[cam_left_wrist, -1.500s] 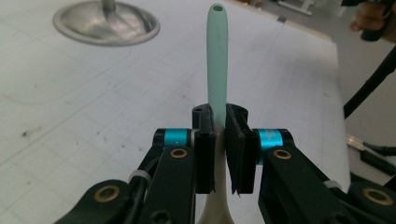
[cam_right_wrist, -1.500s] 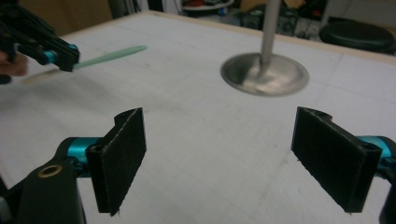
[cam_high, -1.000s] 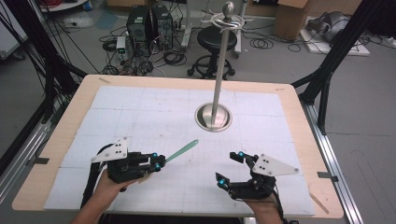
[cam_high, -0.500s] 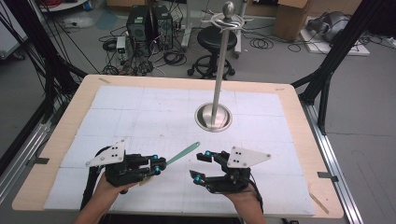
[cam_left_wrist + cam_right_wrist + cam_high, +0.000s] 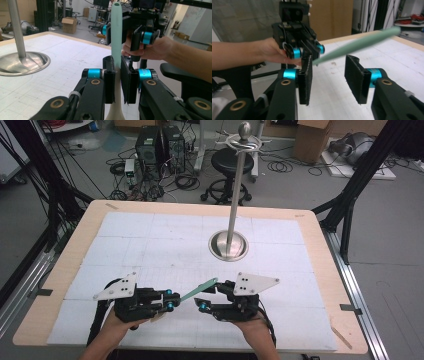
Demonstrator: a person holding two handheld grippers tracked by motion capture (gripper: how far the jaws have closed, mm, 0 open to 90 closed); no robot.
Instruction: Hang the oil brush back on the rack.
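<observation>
Spatula [image 5: 199, 289], mint green: in high view I've got it clamped by the handle in my left gripper [image 5: 171, 301], blade end slanting up-right over the mat [image 5: 150, 245], near the front table edge [image 5: 200, 347]. Right gripper [image 5: 204, 302] sits just beside the tip. Pole stand [image 5: 228, 245] is well apart w/ bare mat all round.

Left gripper view: pads [image 5: 109, 82] squeeze the spatula [image 5: 116, 30], which stands straight up.

Right gripper view: jaws have just been closing, pads [image 5: 354, 77] still apart; spatula [image 5: 359, 42] crosses above/beyond them, not pinched.
</observation>
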